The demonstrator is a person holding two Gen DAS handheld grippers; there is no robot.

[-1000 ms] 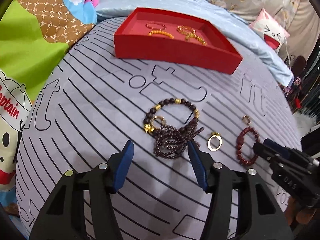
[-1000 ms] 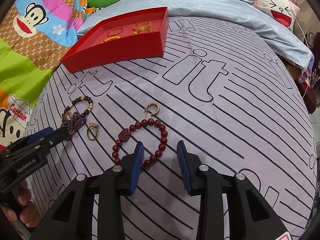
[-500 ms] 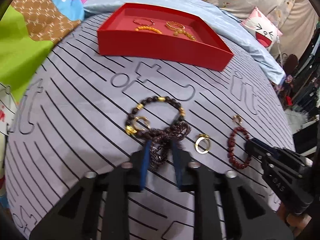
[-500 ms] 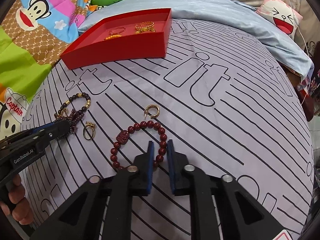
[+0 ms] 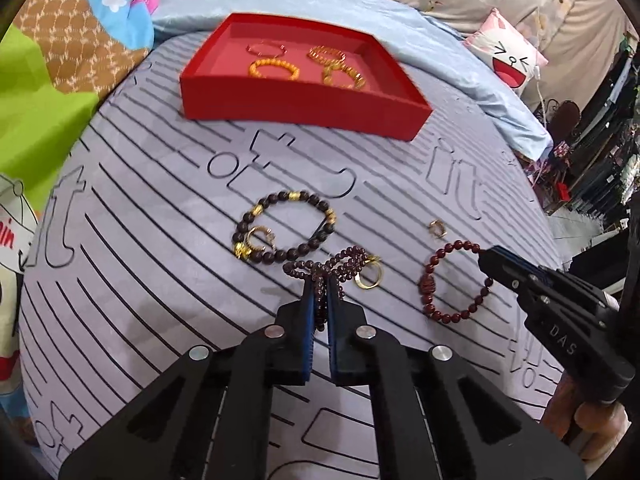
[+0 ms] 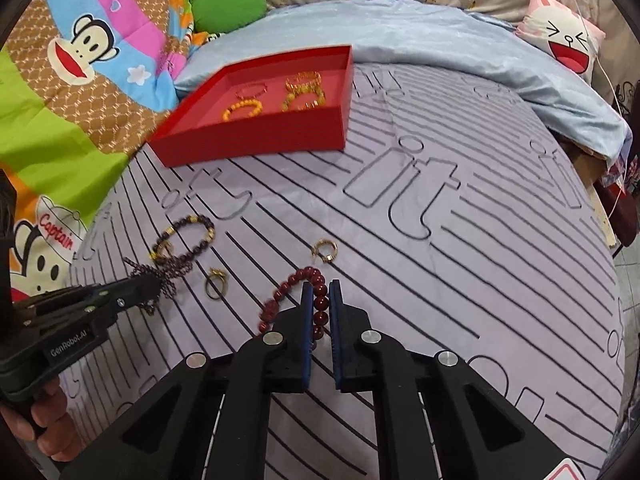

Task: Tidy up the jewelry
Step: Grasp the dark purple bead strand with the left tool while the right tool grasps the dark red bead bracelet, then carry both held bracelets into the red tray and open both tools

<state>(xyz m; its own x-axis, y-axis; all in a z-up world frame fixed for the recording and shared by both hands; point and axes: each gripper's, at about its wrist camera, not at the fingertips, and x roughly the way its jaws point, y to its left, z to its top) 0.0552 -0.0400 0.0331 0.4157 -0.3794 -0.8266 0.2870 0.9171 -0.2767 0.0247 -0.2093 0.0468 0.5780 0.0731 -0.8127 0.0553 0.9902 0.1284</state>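
My left gripper [image 5: 319,280] is shut on a dark garnet bead strand [image 5: 332,262], lifted a little off the striped bedspread; it also shows in the right wrist view [image 6: 154,276]. My right gripper [image 6: 320,284] is shut on a red bead bracelet [image 6: 288,292], also seen in the left wrist view [image 5: 444,264]. A red tray [image 5: 304,110] holding several gold and orange bracelets sits at the far side. A dark bracelet with gold beads [image 5: 316,200], a gold ring [image 5: 370,278] and two gold hoop earrings [image 5: 437,227] lie on the bedspread.
A colourful cartoon blanket [image 6: 60,100] lies to the left. A light blue quilt [image 6: 460,40] and a pink face pillow [image 6: 564,40] lie behind the tray. The bed's edge drops off at the right.
Both grippers have closed from open: the left onto the garnet strand, the right onto the red bracelet. The strand has pulled away from the dark bracelet, toward the ring.
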